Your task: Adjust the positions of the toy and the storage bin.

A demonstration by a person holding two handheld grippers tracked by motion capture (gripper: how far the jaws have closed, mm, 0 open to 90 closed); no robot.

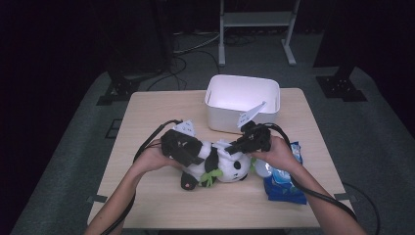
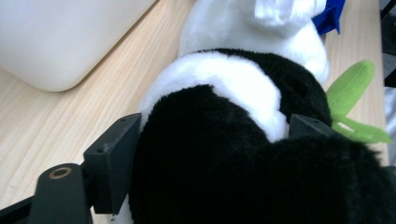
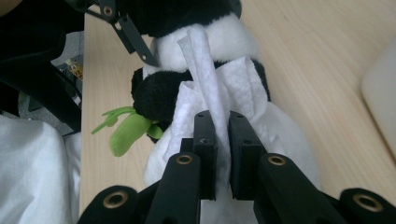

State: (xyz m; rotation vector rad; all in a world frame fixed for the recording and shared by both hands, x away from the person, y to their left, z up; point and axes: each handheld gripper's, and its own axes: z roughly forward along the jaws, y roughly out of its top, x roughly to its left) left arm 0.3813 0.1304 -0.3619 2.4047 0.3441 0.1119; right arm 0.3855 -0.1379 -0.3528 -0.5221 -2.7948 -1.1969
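The wooden table [image 1: 161, 205] carries a white bin [image 1: 242, 103] beyond both grippers. Between them lies a plush panda [image 1: 222, 166], long axis crosswise, head toward the right gripper [image 1: 234, 147] — its jaws pinch a white wipe [image 3: 210, 88] on the head. The left gripper [image 1: 193, 159] clamps the panda's black body.
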